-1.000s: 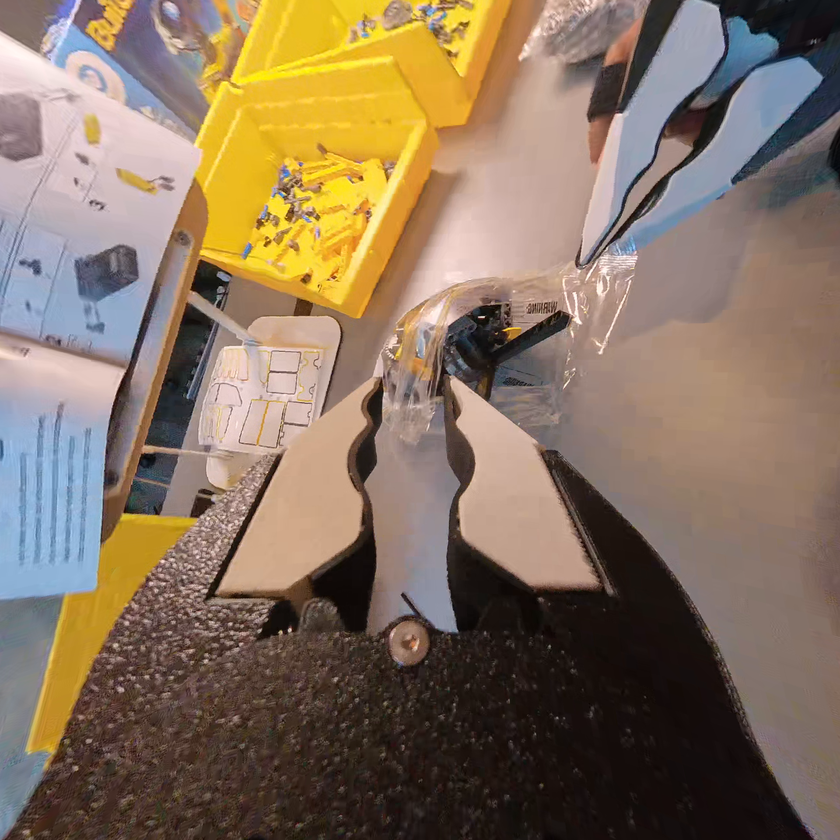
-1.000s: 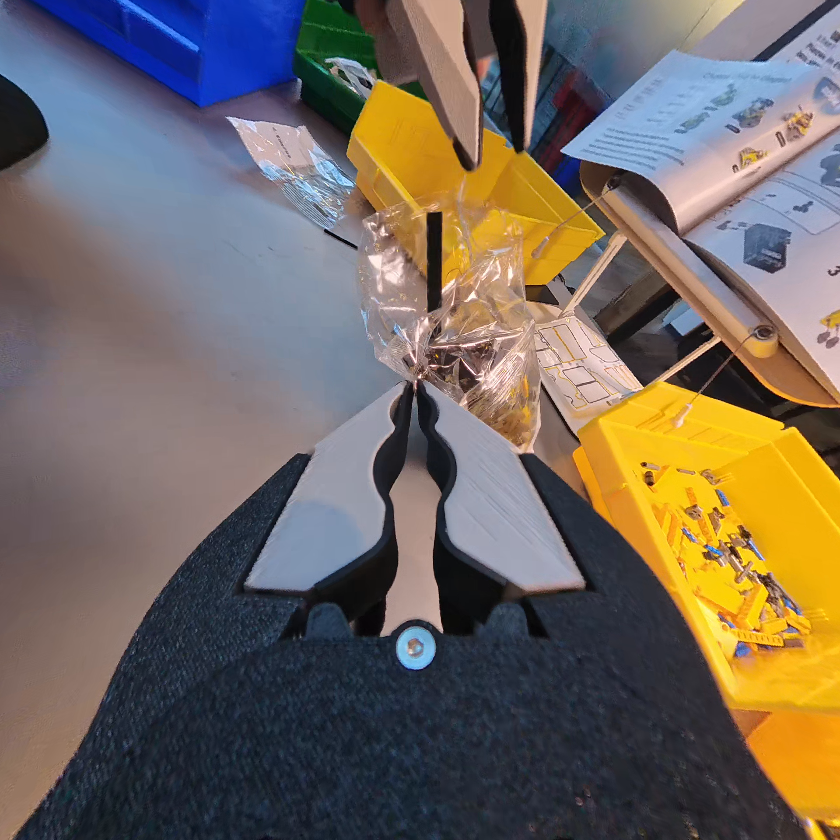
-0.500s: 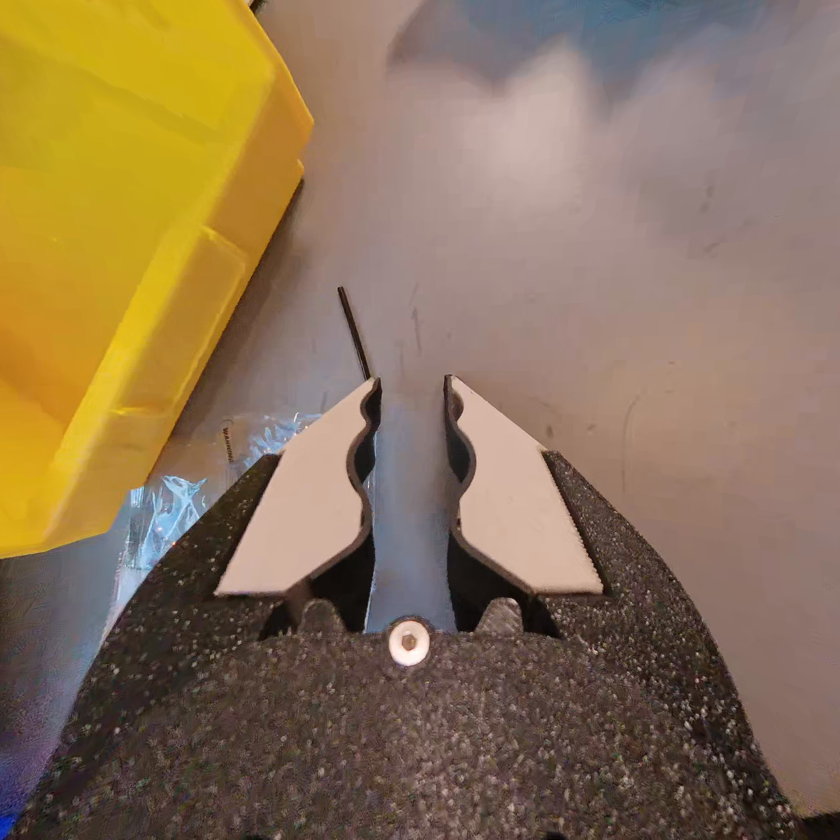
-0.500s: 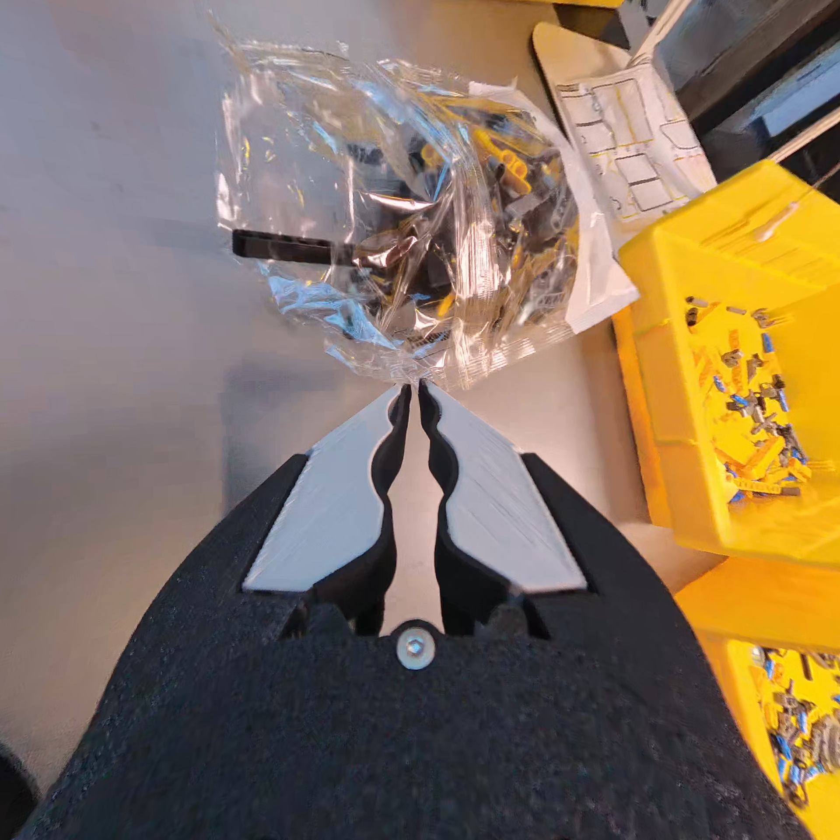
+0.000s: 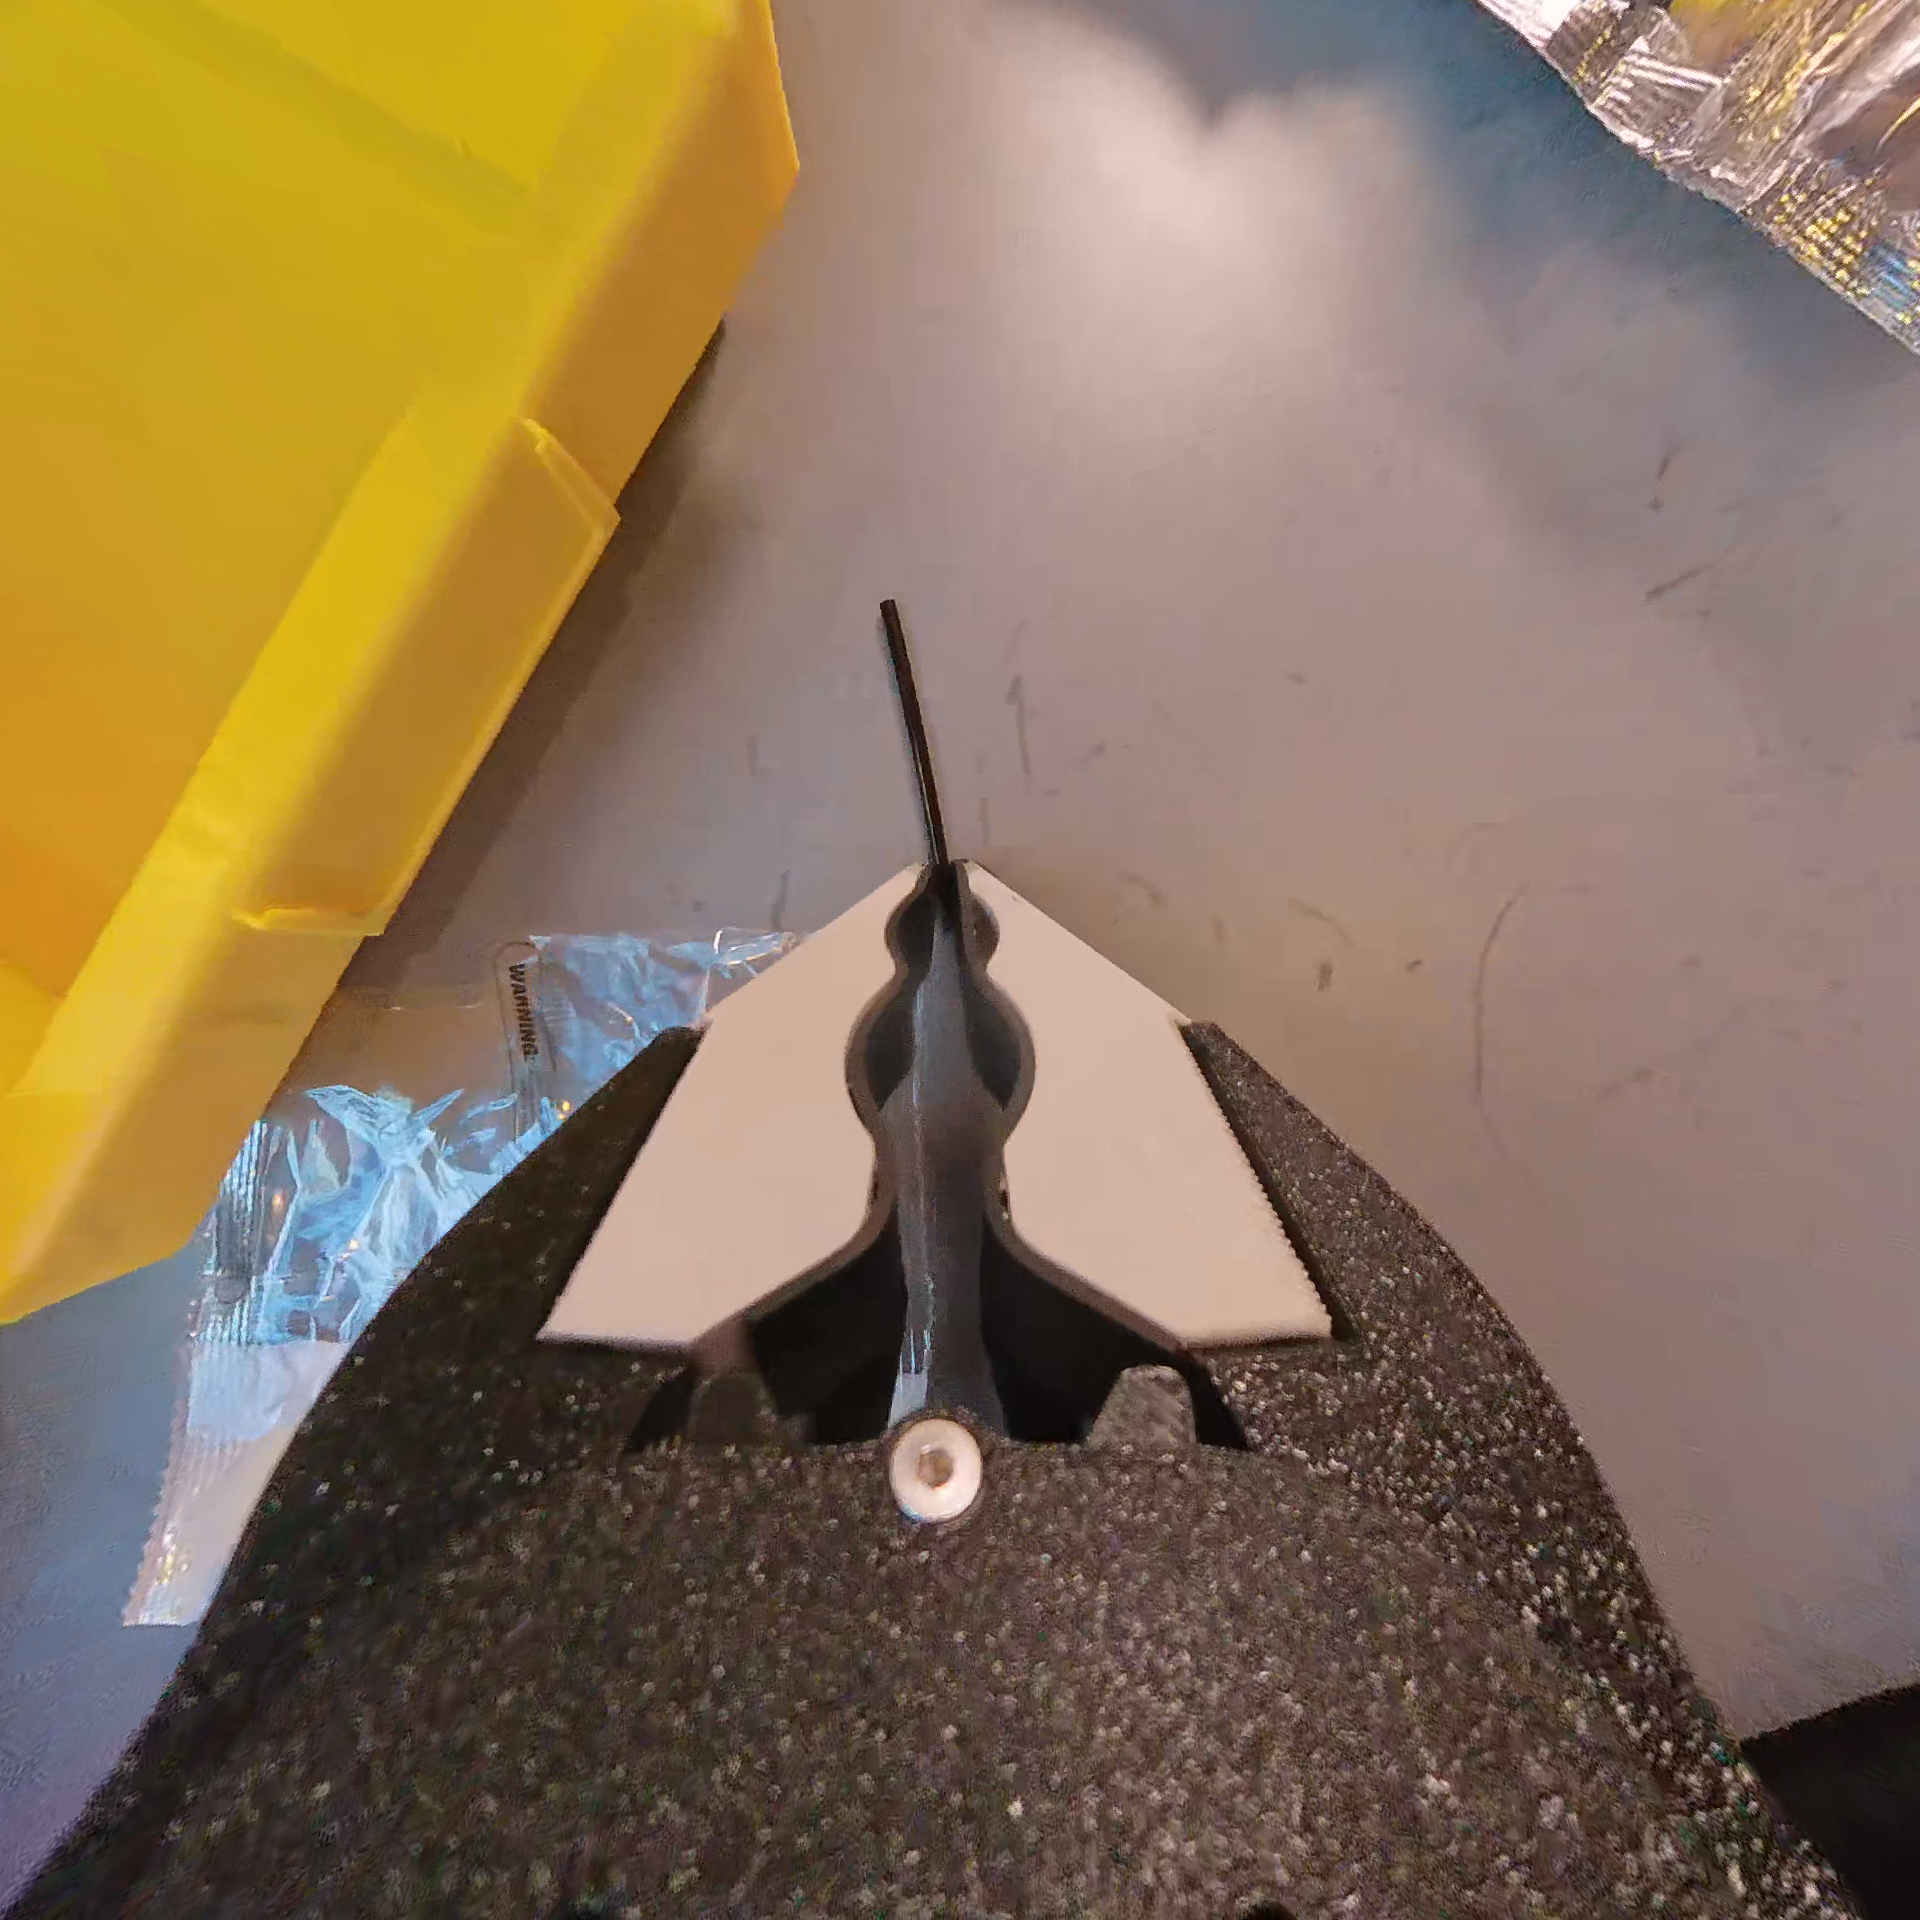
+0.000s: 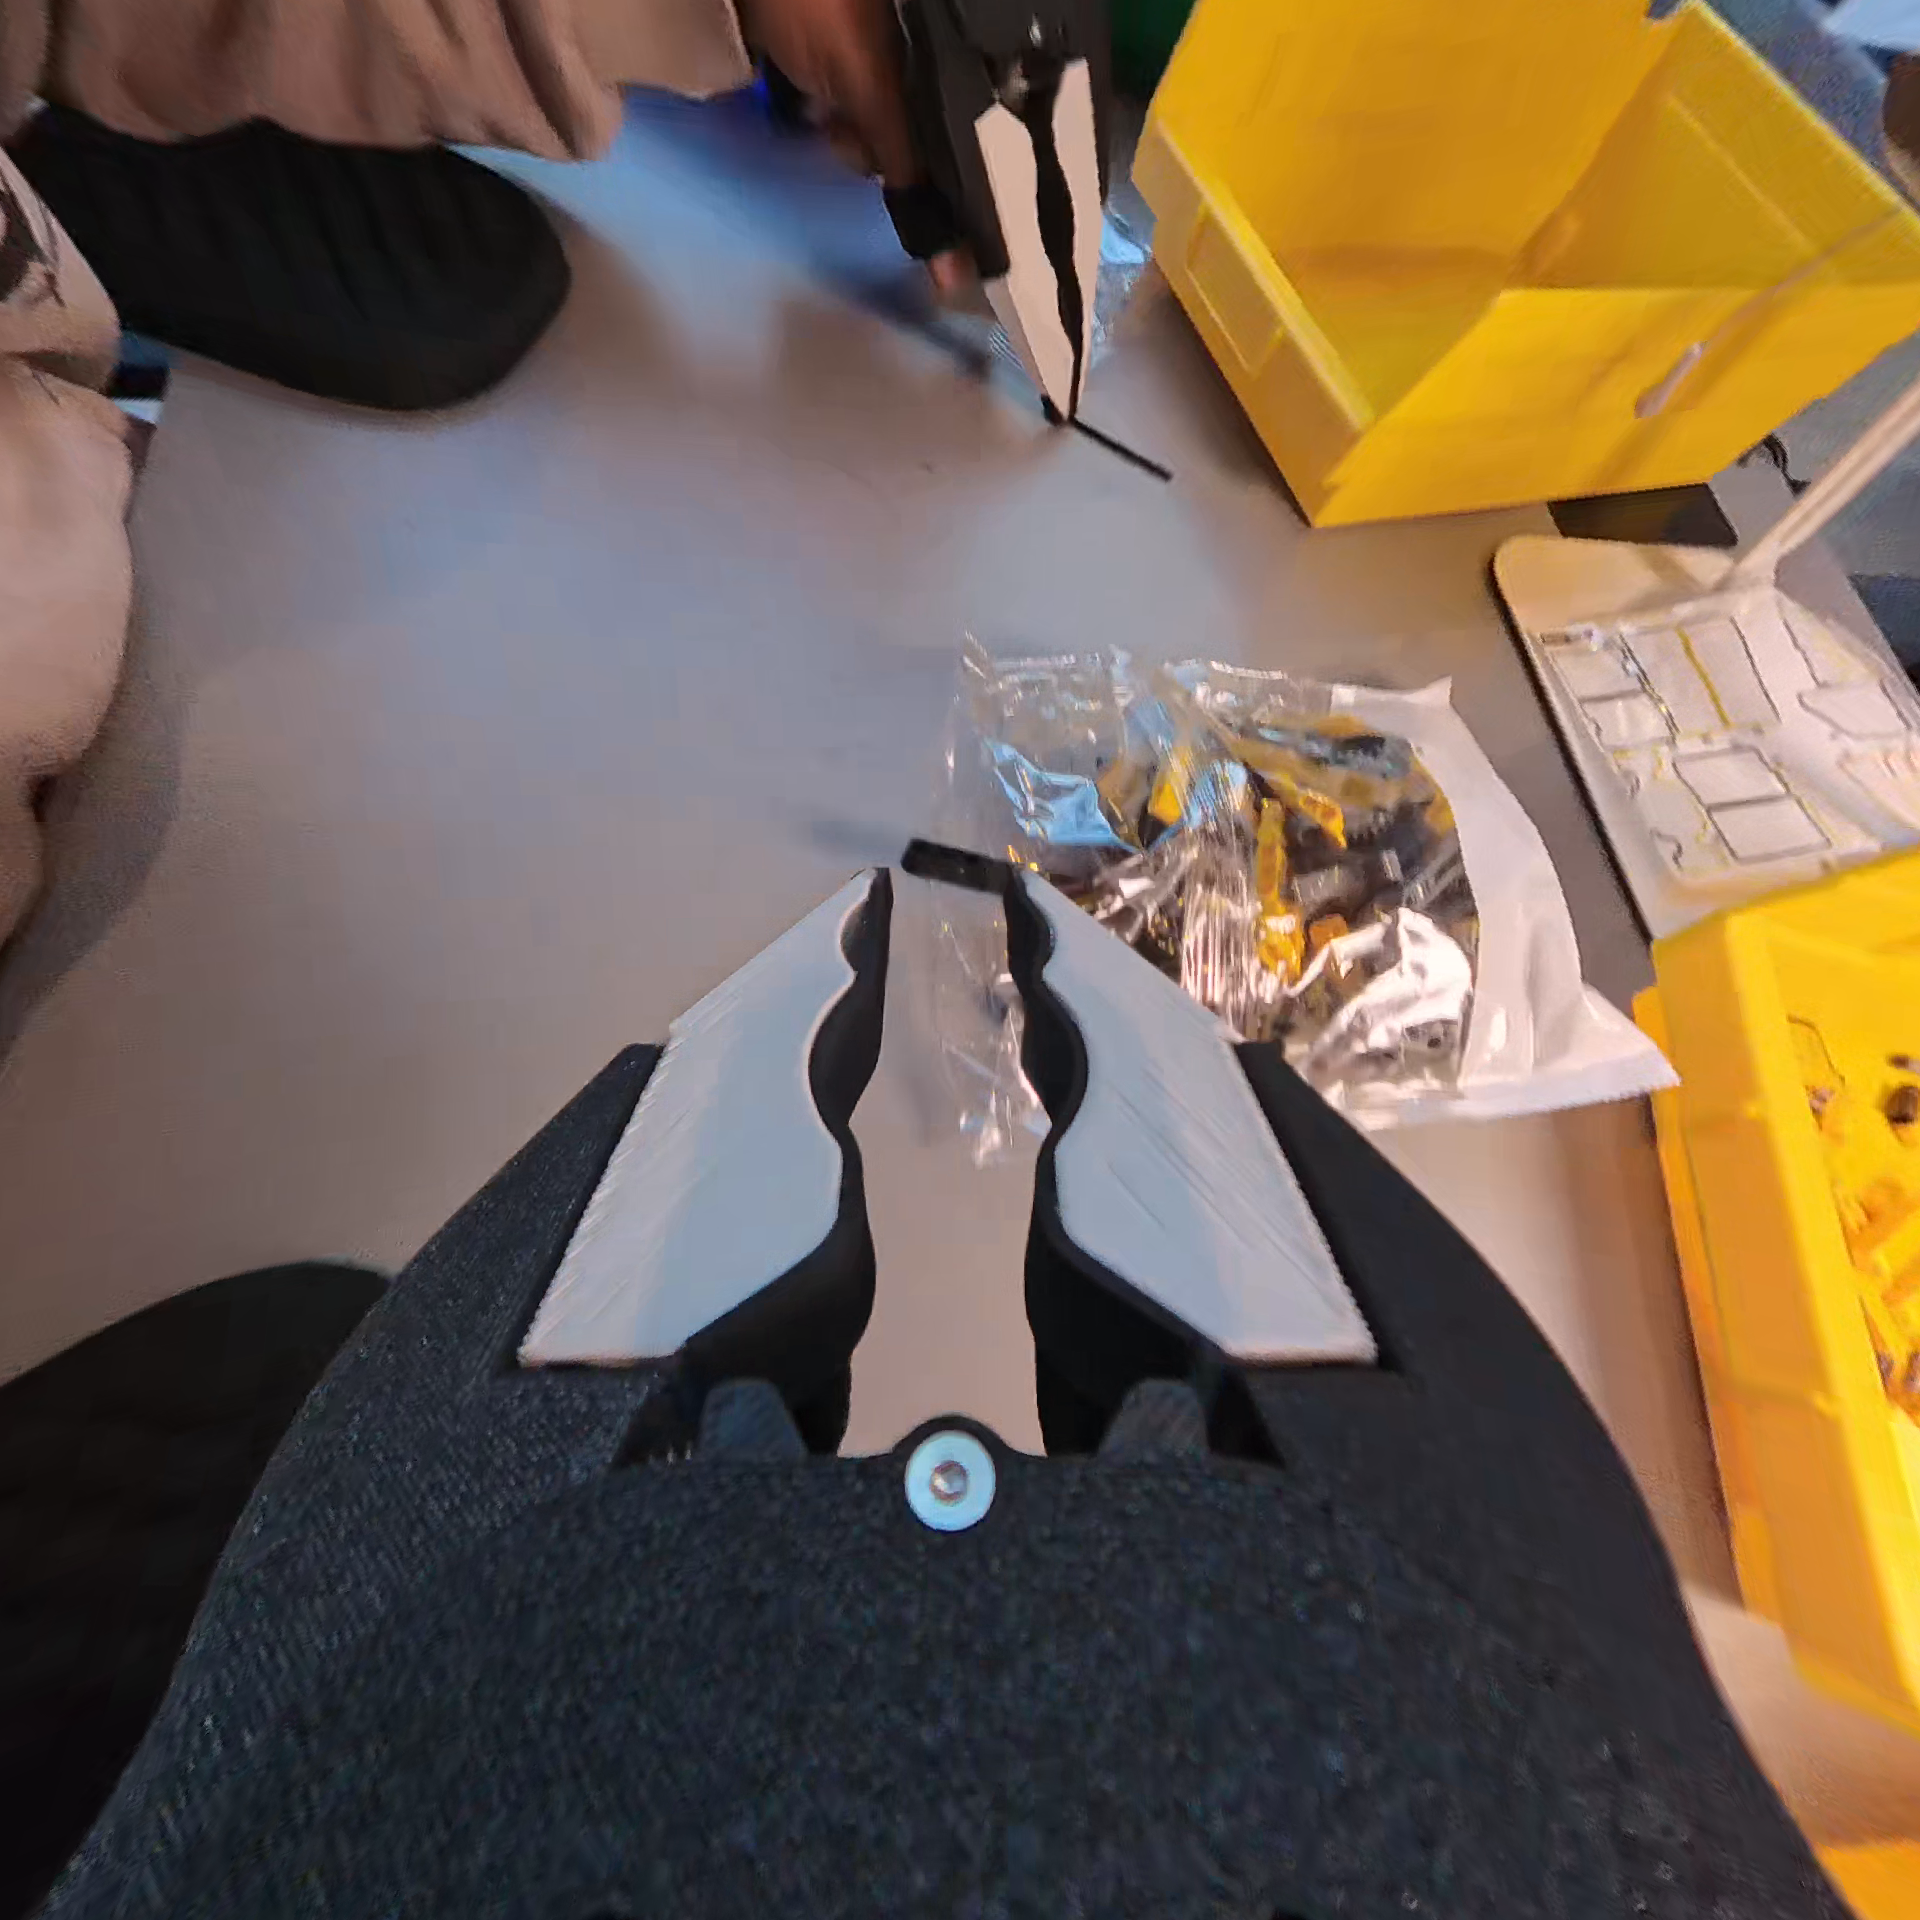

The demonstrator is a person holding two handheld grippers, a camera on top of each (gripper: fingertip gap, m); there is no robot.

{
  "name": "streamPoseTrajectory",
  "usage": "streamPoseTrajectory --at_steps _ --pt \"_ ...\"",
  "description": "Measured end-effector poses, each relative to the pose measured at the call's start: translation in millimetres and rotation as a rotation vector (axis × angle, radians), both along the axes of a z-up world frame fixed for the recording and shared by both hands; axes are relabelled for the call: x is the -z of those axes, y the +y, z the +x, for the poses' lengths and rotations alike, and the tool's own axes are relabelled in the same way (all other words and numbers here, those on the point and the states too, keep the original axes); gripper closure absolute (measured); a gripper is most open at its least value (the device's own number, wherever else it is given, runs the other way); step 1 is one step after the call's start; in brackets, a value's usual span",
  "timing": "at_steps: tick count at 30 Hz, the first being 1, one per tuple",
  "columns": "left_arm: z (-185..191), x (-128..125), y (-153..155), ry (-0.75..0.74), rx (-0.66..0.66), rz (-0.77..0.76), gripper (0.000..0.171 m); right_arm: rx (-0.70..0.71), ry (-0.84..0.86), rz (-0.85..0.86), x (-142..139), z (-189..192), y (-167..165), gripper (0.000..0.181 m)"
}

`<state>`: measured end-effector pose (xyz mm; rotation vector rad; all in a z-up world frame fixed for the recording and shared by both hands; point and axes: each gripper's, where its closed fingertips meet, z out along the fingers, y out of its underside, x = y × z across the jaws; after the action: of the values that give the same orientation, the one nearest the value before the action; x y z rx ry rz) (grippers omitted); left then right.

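In the left wrist view my left gripper (image 5: 943,868) is shut on the near end of a thin black rod (image 5: 912,727), which points away over the grey table (image 5: 1351,727). The right wrist view shows it farther off (image 6: 1060,410), with the rod (image 6: 1122,455) sticking out by a yellow bin. My right gripper (image 6: 945,883) is open. A clear bag of yellow and black parts (image 6: 1247,831) lies on the table just ahead and to its right. A loose flap of the bag lies under the gap between the fingers. A black piece (image 6: 940,862) pokes out of the bag at the fingertips.
An empty yellow bin (image 5: 312,416) stands left of the left gripper, with an empty clear bag (image 5: 395,1122) beside it. In the right wrist view there are a yellow bin (image 6: 1507,260), a sticker sheet (image 6: 1714,748), a bin with parts (image 6: 1818,1195) and a person's sleeve (image 6: 312,62). The gap from one gripper's tips to the other's is roughly 30 cm.
My left gripper let go of the bag, moved down beside the yellow bin and shut on the thin black rod. My right gripper opened and released the bag, which now lies on the table.
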<state>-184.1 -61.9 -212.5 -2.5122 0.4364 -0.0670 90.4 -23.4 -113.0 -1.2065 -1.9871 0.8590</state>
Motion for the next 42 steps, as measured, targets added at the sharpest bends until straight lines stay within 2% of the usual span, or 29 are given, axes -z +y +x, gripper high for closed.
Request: streamPoseTrajectory --at_steps 4,7,11,17,20,22,30,34,36,40,42 --pt "38.6 -1.9 -13.1 -0.094 0.182 -0.007 0.171 -0.119 0.04 -0.003 -7.5 -49.4 -26.5 0.16" --pt "69.5 -2.0 -29.7 -0.107 0.322 -0.02 0.171 -0.198 -0.019 0.036 6.9 -94.9 -41.6 0.16" --pt "77.8 -5.0 -38.1 -0.084 0.335 -0.014 0.171 -0.316 -0.195 0.168 48.4 -141.6 -49.1 0.16" --pt "71.3 -5.6 -40.6 -0.052 0.313 -0.005 0.171 -0.4 -0.394 0.255 89.2 -189.3 -25.5 0.164" --pt "67.9 -7.5 -38.6 -0.052 0.277 0.01 0.164 -0.435 -0.437 0.179 92.2 -200.6 -24.2 0.164" --pt "62.6 -3.7 -39.5 -0.036 0.26 0.001 0.164 -0.447 -0.439 0.12 89.0 -206.5 -25.2 0.164" --pt "60.1 -0.7 -38.3 -0.1 0.236 0.011 0.171 -0.514 -0.465 0.081 97.9 -226.2 -25.3 0.163" --pt "65.3 -10.1 -34.3 -0.214 0.191 0.042 0.159 -0.57 -0.492 0.036 97.9 -226.4 -27.6 0.165" --pt "60.8 -6.2 -34.1 -0.176 0.168 0.026 0.156 -0.584 -0.491 0.037 98.0 -226.7 -27.0 0.166" --pt "58.1 0.2 -33.7 -0.115 0.157 0.023 0.171 -0.589 -0.476 0.043 98.2 -227.2 -26.2 0.169" --pt "58.2 0.6 -33.9 -0.089 0.165 0.022 0.171 -0.595 -0.469 0.046 98.0 -225.8 -26.3 0.168"
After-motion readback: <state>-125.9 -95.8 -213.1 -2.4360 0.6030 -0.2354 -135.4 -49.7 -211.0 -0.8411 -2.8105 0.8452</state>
